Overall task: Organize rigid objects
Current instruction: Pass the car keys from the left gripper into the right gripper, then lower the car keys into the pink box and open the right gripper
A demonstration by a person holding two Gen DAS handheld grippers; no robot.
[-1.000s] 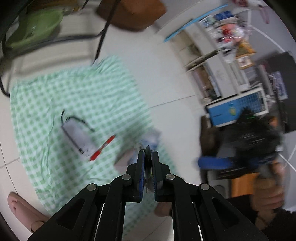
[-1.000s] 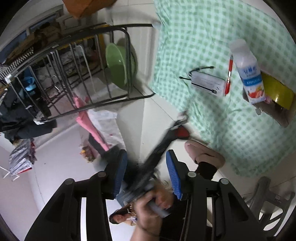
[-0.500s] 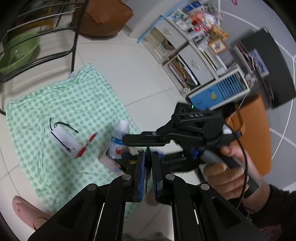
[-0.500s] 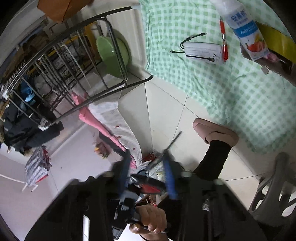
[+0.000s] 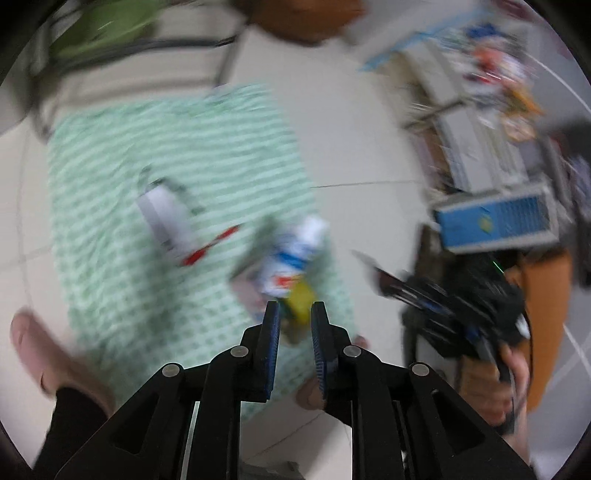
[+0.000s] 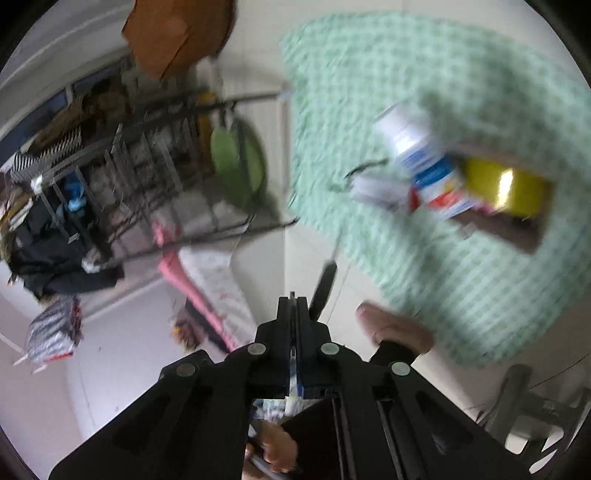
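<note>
Both views are blurred by motion. A green checked cloth [image 5: 177,155] lies on the tiled floor. On it are a white power bank [image 5: 166,218] with a black cable, a red pen [image 5: 208,246], a white drink bottle [image 5: 291,254] and a yellow tape roll [image 5: 301,304] in a cardboard box. My left gripper [image 5: 294,323] is open and empty, above the box. My right gripper [image 6: 296,306] is shut with nothing between its fingers, off the cloth's edge. The bottle [image 6: 421,162], tape roll [image 6: 506,186] and cloth [image 6: 461,92] show to its right.
A black wire rack [image 6: 147,177] with a green basin [image 6: 236,170] stands left of the cloth. Shelves and a blue box [image 5: 495,221] are at the right. A brown bag [image 6: 177,33] lies beyond. My foot [image 6: 395,328] rests at the cloth's near edge.
My left gripper has opened from shut. My right gripper has closed from open. Both cameras have swung, and the right gripper is now at the far right of the left view.
</note>
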